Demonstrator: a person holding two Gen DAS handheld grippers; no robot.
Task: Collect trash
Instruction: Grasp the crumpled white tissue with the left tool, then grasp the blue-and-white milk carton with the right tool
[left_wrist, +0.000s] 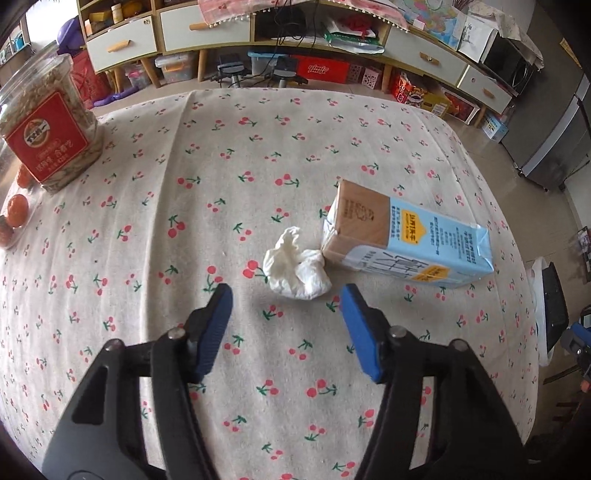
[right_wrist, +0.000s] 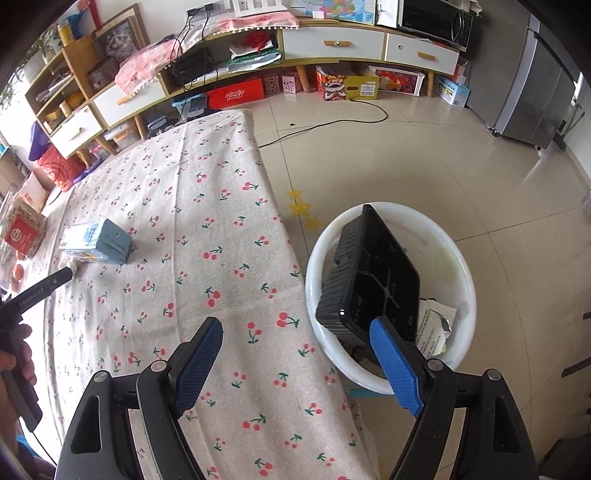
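Hovering low over the cherry-print tablecloth (left_wrist: 147, 221), the left gripper (left_wrist: 286, 301) has its blue fingers spread wide and empty, lined up on either side of a crumpled white tissue (left_wrist: 295, 267) just ahead of their tips. The tissue lies touching the end of a blue-and-tan carton (left_wrist: 406, 240) that lies on its side, so the carton probably limits how far the right-hand finger can pass. A jar of snacks (left_wrist: 48, 118) stands well apart at the far left. The right gripper (right_wrist: 299, 347), also open and holding nothing, hangs over the table edge beside a white bin (right_wrist: 461, 280) on the floor. A black tray (right_wrist: 373, 273) and paper scraps already lie in it.
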